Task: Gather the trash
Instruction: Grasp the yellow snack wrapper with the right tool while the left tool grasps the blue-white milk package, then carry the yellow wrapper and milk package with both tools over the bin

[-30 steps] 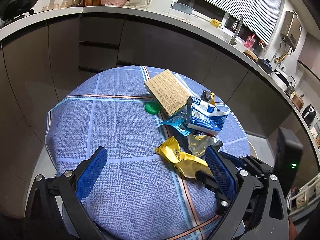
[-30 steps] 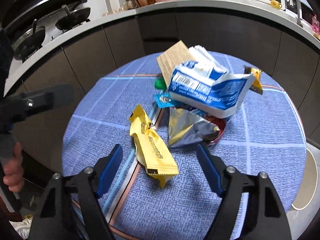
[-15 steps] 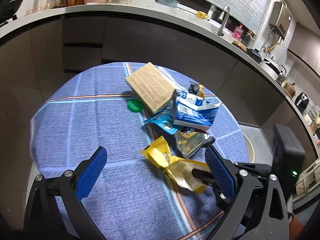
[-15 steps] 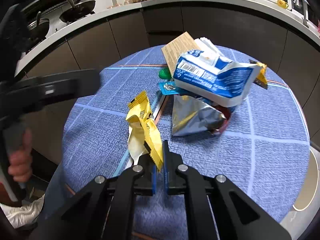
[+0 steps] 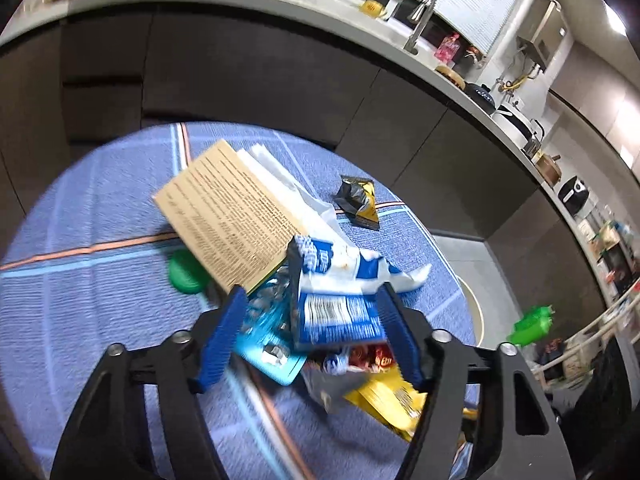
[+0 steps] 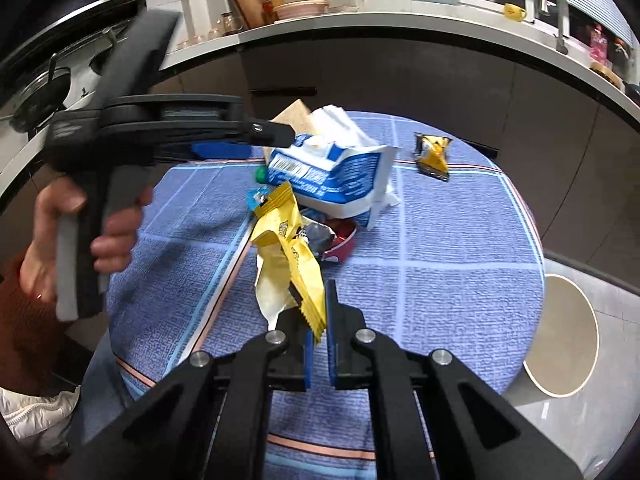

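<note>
On the round table's blue cloth (image 5: 80,320) lies a heap of trash. My left gripper (image 5: 312,292) is over it and its jaws are closing. A blue-and-white bag (image 5: 336,312) and a cyan wrapper (image 5: 268,344) sit between the pads. The right pad is at the bag's edge and the left pad stands apart from it. My right gripper (image 6: 316,304) is shut on a yellow wrapper (image 6: 292,256) and holds it just off the cloth. A brown cardboard box (image 5: 228,216), a green cap (image 5: 184,276) and a red wrapper (image 6: 340,240) are also in the heap.
A small black-and-yellow packet (image 6: 432,152) lies alone at the far side of the table. A person's hand (image 6: 60,240) grips the left gripper's handle at the left. A pale round object (image 6: 568,336) stands on the floor right of the table. Dark cabinets curve behind.
My left gripper moved forward over the heap and its jaws narrowed around the blue-and-white bag. My right gripper shut on the yellow wrapper and lifted it.
</note>
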`<state>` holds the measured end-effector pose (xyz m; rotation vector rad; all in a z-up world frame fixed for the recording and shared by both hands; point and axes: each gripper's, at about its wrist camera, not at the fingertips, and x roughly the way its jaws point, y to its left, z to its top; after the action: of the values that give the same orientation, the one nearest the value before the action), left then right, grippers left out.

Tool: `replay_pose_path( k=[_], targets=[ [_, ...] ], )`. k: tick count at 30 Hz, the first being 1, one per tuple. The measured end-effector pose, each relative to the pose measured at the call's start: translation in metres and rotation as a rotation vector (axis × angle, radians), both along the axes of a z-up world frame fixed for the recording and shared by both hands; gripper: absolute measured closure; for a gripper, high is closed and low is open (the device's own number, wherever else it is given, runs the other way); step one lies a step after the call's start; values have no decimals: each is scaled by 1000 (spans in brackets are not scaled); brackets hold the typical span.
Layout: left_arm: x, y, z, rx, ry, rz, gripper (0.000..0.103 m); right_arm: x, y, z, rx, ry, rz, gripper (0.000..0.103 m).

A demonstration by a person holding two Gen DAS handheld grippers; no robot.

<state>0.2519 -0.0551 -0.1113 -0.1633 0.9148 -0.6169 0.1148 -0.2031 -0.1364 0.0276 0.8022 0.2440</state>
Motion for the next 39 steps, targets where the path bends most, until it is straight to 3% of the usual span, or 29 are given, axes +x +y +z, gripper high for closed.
replay_pose_path(
  k=[6,10,16,19,21,23,30,39],
  targets=[
    [17,-15,-9,-26,71,-57,58,-2,-11,0,-1,3,-30,96],
    [15,-23,-16,8,77,-78,58,-9,-20,5,-15,-11,-52,96],
    [18,-28,-25,-2,123,-78,61,-11,-31,5,-14,-10,-96,96],
    [16,-32,-23,5,124,-83,75,-11,-33,4,-7,-5,-111,96],
    [14,-33,-20,-10,120,-77,96,-11,-34,4,-2,-8,-113,96],
    [8,-32,-9,-17,88,-63,102,-16,-35,8,1,-21,-117,96],
    [-21,-33,39,25,-68,-32,102,-27,-43,28,21,-84,-139,96],
    [-59,-38,91,-35,-190,-43,102,-41,-60,54,26,-157,-183,96]
  ],
)
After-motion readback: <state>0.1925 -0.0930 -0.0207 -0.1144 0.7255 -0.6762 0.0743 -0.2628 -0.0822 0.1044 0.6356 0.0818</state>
